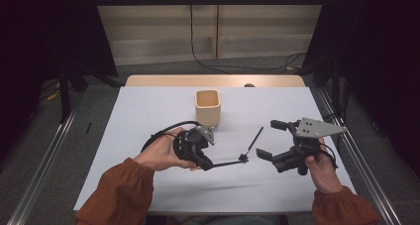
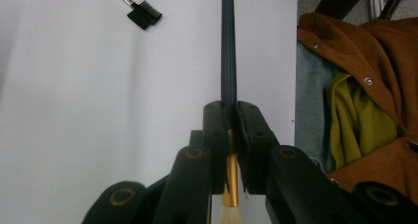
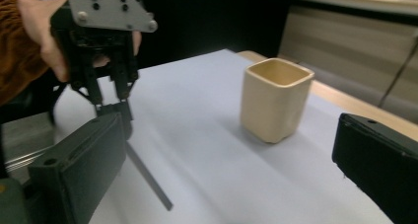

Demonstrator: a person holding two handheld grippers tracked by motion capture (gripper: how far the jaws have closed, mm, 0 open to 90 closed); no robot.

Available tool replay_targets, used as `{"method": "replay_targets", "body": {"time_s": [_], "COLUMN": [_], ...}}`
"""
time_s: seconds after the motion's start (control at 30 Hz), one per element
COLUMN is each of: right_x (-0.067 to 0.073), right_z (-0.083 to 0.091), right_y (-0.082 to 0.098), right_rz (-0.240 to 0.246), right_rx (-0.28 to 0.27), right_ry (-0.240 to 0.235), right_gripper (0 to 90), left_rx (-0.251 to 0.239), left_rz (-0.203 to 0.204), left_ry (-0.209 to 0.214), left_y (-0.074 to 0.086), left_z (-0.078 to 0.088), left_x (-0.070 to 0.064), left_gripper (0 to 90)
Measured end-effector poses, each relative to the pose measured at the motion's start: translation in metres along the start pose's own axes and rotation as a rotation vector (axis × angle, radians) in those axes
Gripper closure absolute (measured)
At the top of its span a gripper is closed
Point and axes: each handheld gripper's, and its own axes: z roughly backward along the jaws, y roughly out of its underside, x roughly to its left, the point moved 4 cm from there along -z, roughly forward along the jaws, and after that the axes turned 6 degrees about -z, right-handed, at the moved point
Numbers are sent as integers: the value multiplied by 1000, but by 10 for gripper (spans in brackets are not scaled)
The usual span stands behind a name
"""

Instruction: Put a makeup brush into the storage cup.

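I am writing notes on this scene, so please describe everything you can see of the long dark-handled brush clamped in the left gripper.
The long dark-handled brush has a slim, straight dark handle, a shiny gold-coloured ferrule and pale bristles at one end. The left gripper is shut on it, its black jaws pressing the handle just above the ferrule. In the high view the brush lies nearly level, low over the white table cover, its handle pointing toward the right gripper, which stands open.
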Motion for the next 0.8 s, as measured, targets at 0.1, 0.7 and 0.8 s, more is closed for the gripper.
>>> {"method": "replay_targets", "body": {"time_s": [0.1, 0.7, 0.8], "right_x": [2, 16, 17], "right_z": [-6, -40, -44], "right_y": [-4, -5, -5], "right_rz": [3, 147, 175], "right_rx": [40, 360, 423], "right_ry": [-36, -189, -214], "right_gripper": [0, 20, 21], "left_rx": [-4, 16, 28], "left_rz": [3, -7, -16], "left_ry": [-3, -6, -6], "left_y": [0, 3, 3], "left_z": [0, 3, 3], "left_x": [0, -1, 0], "left_gripper": [837, 837, 838]}}
